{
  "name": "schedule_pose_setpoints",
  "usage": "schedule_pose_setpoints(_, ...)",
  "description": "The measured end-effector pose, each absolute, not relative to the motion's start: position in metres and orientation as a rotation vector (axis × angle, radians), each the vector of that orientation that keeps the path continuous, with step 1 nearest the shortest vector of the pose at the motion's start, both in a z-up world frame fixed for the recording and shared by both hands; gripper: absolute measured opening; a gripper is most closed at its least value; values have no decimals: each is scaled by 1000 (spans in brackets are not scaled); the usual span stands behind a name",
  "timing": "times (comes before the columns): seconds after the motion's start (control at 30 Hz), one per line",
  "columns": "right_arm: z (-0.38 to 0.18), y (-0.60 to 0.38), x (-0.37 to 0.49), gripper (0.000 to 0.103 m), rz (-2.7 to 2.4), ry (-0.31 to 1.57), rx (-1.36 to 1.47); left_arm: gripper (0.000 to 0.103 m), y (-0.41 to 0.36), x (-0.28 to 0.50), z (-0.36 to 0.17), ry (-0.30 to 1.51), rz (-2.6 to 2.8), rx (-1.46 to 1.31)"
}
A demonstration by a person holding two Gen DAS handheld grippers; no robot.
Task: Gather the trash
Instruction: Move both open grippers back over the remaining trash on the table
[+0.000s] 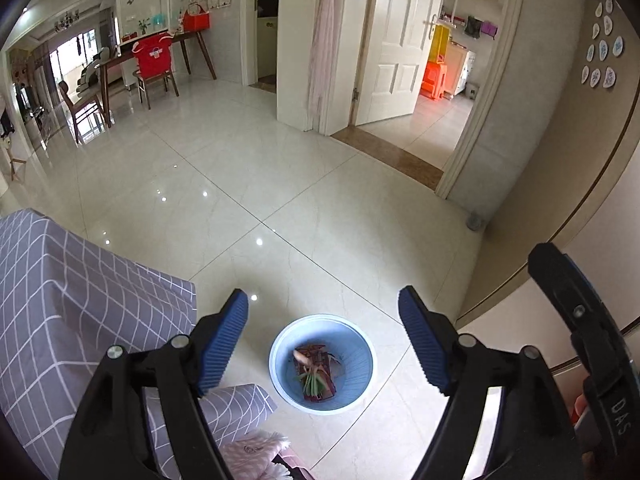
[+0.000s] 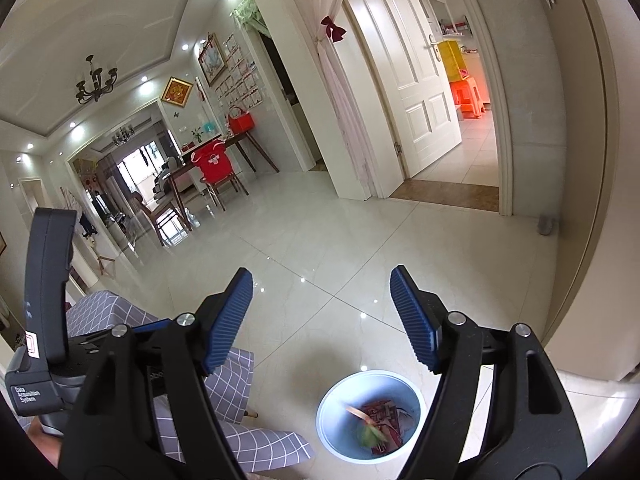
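Both grippers hang over the bin [image 1: 321, 364], fingers spread wide and holding nothing: left gripper [image 1: 323, 338], right gripper [image 2: 321, 318]. Trash [image 1: 316, 376], a reddish wrapper and green scraps, already lies in the bin on the floor [image 1: 248, 184] near the checked cloth [image 1: 80, 300]. No loose trash shows, so collection looks nearly done. One housing reads "Data Acquisition System".

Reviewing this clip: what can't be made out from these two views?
- Trash bin contents, left wrist view: green item too small to identify.
- Same item, right wrist view: motion-blurred.
- Checked grey cloth: hides whatever it covers.
- Pink fabric: cut off by bottom edge.
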State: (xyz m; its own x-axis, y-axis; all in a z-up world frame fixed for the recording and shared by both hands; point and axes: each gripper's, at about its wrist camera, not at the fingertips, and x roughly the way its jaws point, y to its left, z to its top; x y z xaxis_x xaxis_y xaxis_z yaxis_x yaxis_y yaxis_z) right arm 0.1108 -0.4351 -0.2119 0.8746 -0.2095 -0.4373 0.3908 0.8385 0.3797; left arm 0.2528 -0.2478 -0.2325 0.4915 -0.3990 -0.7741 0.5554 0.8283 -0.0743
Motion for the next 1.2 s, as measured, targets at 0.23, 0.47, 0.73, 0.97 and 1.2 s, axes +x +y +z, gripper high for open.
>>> schedule_pose_setpoints(0.23, -202, -421, 110, 71, -290, 402, 462, 76, -216, 246, -210, 847, -542, 155)
schedule_pose_setpoints(0.47, -183, -378, 121, 72, -177, 411, 435, 76, -147, 238, -179, 793, -454, 93)
schedule_pose_setpoints(0.73, -163, -288, 148, 72, 24, 447, 390, 78, -25, 232, -149, 723, -287, 53)
schedule_pose_setpoints(0.97, -158, -191, 181, 72, 200, 512, 370, 82, 98, 238, -143, 712, -75, 4)
schedule_pose_setpoints(1.2, -165, -102, 222, 72, 332, 607, 325, 83, 197, 244, -157, 749, 92, -14)
